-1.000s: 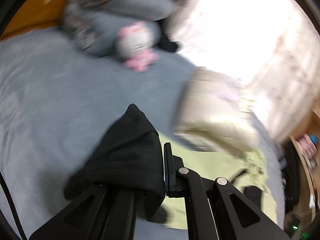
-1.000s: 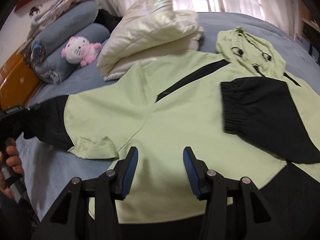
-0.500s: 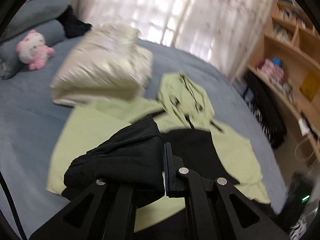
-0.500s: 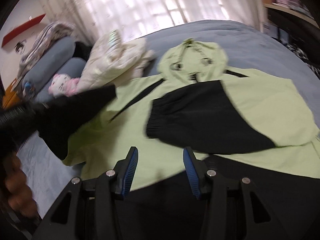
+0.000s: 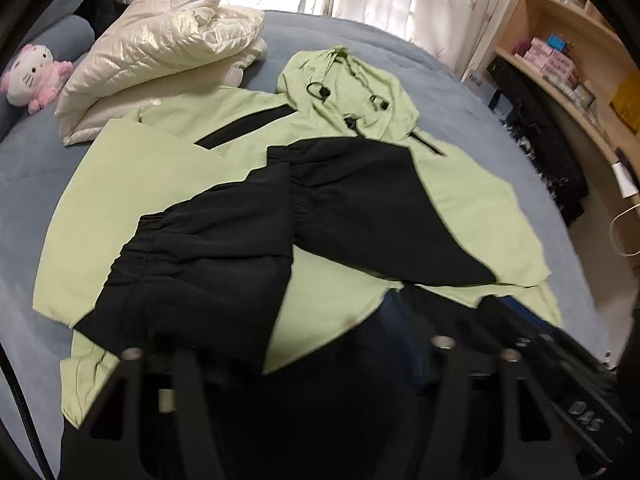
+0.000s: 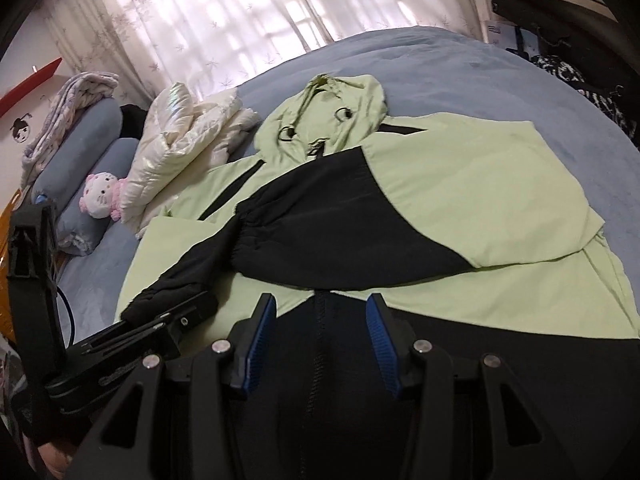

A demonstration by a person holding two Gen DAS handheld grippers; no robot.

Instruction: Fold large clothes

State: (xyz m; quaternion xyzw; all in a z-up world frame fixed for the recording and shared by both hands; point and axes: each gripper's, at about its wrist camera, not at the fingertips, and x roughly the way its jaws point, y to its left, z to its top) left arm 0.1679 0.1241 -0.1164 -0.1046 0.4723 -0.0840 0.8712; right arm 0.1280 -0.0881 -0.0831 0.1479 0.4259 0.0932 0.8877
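The green-and-black hooded jacket (image 5: pixel 224 184) lies flat on the blue bed (image 5: pixel 24 176), both black sleeves crossed over its chest. The left tool (image 5: pixel 280 356), just opened, stands spread around one cuff; the right tool (image 6: pixel 320 340) is spread, empty. "045" (image 5: pixel 586 416) is printed at 4 o'clock. A folded cream puffer jacket (image 5: pixel 160 40) and pink plush cat (image 5: pixel 32 76) sit at 10 o'clock.

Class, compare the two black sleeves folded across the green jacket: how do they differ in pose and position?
The left sleeve lies lower, its cuff beside the left gripper, whose jaws have just opened. The right sleeve lies higher, below the hood, with no gripper at it. The left sleeve overlaps the right sleeve's cuff. Both are black with gathered cuffs.
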